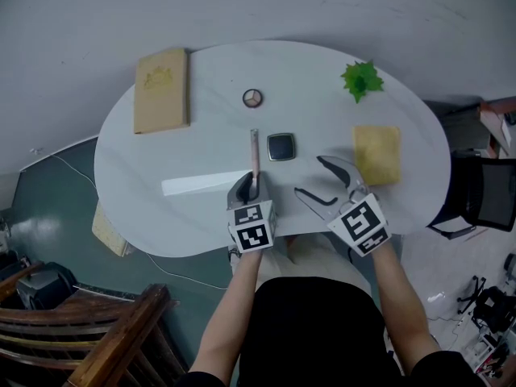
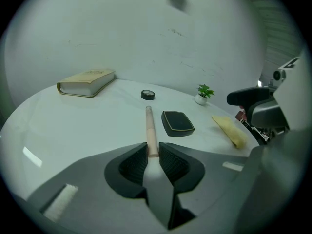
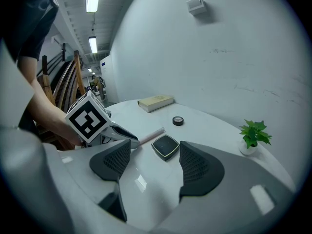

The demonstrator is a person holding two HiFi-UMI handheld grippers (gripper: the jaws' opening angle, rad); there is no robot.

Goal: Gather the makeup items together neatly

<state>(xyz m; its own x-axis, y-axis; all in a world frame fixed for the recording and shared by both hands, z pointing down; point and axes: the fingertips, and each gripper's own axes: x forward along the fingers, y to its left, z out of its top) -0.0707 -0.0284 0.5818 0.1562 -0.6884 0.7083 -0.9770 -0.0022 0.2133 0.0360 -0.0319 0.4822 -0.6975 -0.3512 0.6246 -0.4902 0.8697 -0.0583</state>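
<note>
A slim pink tube [image 1: 255,153] lies on the white table [image 1: 185,224], pointing away from me. My left gripper [image 1: 251,185] is shut on its near end; in the left gripper view the pads meet both sides of the tube [image 2: 150,130]. A square black compact [image 1: 280,146] lies just right of the tube. A small round case [image 1: 252,97] sits farther back. My right gripper [image 1: 310,176] hovers open to the right of the compact with nothing between its fingers. In the right gripper view the compact [image 3: 165,146] shows ahead between the jaws.
A tan book [image 1: 161,89] lies at the back left. A small green plant [image 1: 361,79] stands at the back right, with a yellow cloth [image 1: 377,153] in front of it. A black chair [image 1: 484,196] is off the right edge, wooden furniture [image 1: 105,329] at the lower left.
</note>
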